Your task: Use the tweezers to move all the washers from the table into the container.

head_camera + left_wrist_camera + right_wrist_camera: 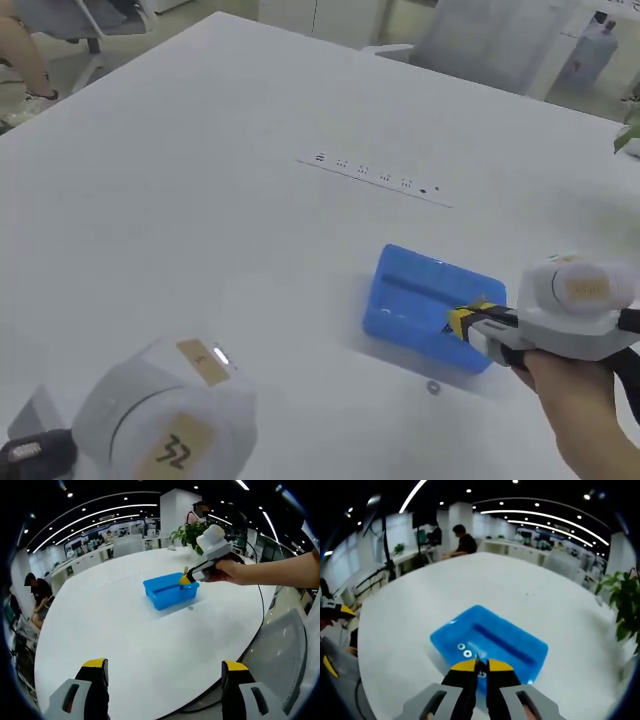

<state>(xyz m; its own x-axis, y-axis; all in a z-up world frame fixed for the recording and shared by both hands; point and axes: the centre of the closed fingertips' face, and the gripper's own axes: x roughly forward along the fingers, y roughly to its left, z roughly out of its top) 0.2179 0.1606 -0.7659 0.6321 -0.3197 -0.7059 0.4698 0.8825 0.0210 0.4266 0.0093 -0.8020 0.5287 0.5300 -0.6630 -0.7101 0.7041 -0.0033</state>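
Note:
A blue container [420, 290] stands on the white table [200, 200]. My right gripper [462, 322] is over its near right rim, shut on thin tweezers [477, 661] whose tips poke out between the yellow-tipped jaws above the container [505, 645]. Two washers [464, 650] lie inside it. One washer [433, 388] lies on the table just in front of the container, also seen from the left as a washer [190, 608] beside the container [167, 591]. My left gripper [164, 665] is open, low at the near left table edge, with nothing between its jaws.
A faint line of small markings [375, 178] crosses the table beyond the container. A potted plant [620, 600] stands at the far right edge. Chairs [70, 20] and seated people [465, 542] are around the table.

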